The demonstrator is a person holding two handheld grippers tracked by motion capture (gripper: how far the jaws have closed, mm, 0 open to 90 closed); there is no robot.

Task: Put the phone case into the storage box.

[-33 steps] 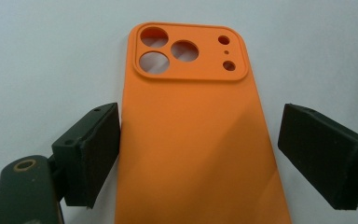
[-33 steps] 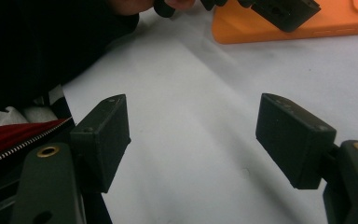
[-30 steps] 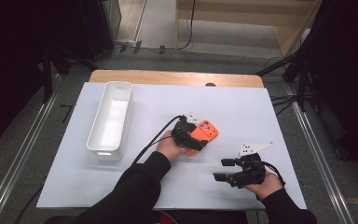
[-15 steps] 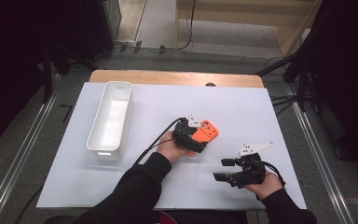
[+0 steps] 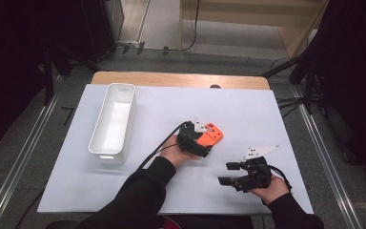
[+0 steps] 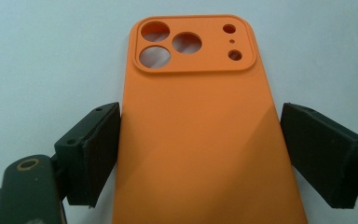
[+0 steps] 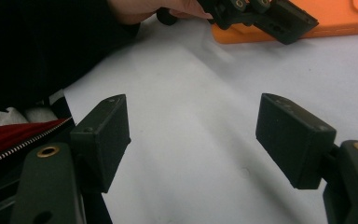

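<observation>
The orange phone case lies flat on the white tabletop near its middle, camera cutouts pointing away from the left tongs, which straddle its near end. In the left gripper view the left-hand pad meets the case's edge, while a thin strip of white seems to show between the case and the other pad, so a firm grip cannot be confirmed; the jaws have just been closing in on the case, which sits between them. The case's lower end runs off the bottom of that view. From the high view most of the case is covered by the left tongs and the hand behind them, so only its far corner shows. The right tongs rest lower right on the tabletop, well apart from the case, jaws wide with nothing between them, as the right gripper view shows plainly. A white bin stands at the left of the tabletop; its inside looks bare, though its near wall hides part of the floor.
</observation>
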